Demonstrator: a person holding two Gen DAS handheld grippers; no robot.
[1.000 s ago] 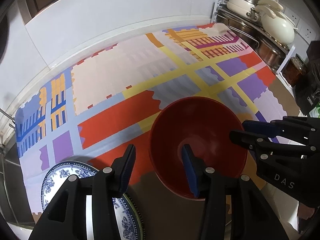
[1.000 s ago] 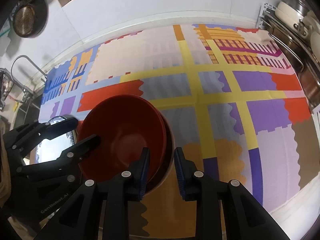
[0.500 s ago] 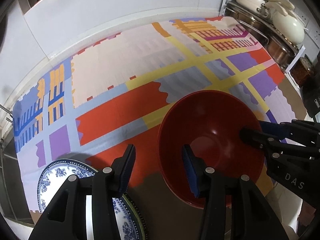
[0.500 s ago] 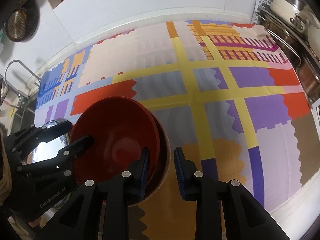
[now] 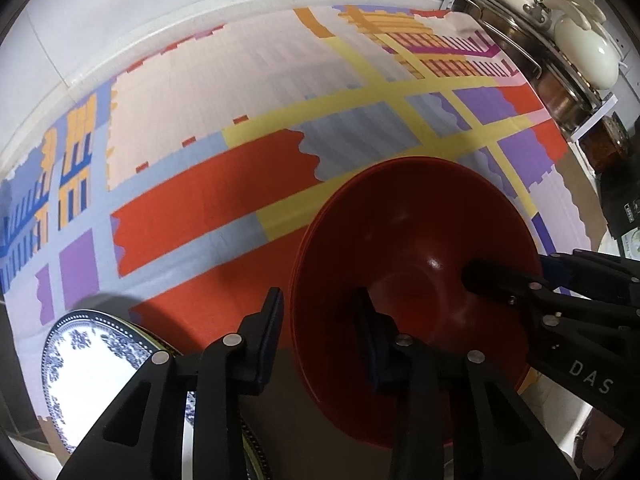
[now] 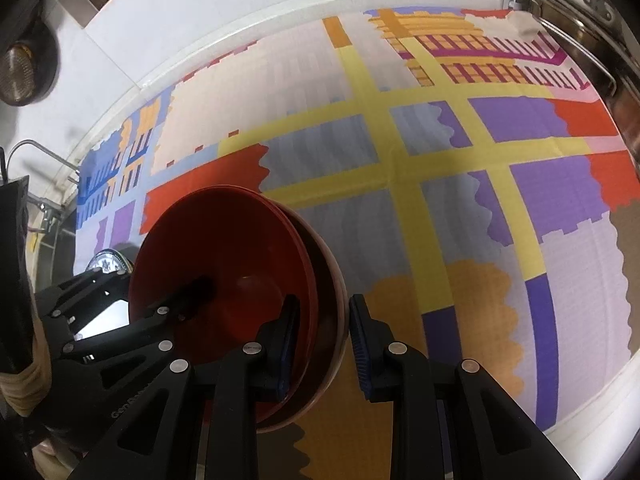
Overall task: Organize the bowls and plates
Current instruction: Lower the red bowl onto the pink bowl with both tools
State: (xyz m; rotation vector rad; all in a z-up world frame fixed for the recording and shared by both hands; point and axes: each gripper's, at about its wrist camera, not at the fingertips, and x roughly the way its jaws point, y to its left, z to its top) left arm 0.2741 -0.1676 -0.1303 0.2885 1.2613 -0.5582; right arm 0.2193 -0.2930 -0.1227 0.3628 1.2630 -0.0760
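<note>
Nested red bowls (image 5: pixel 412 240) hang tilted just above the patterned cloth (image 5: pixel 248 80), also seen in the right wrist view as red bowls (image 6: pixel 236 264). My right gripper (image 6: pixel 322 320) is shut on their right rim, one finger inside and one outside. My left gripper (image 5: pixel 320 320) straddles the opposite rim; its jaws are closing, with a thin gap still showing at the outer finger. A blue-and-white plate (image 5: pixel 100 356) lies at the cloth's near left corner, partly hidden behind the left gripper.
A metal rack with pots and a cream pot (image 5: pixel 588 52) lines the right side, with a jar (image 5: pixel 604 144) beside it. A tap (image 6: pixel 36 152) and a hanging strainer (image 6: pixel 20 76) are at the far left. White wall tiles back the counter.
Both grippers have sunk toward the cloth with the bowls, which look larger now. The left jaws have narrowed around the rim. The right grip is unchanged.
</note>
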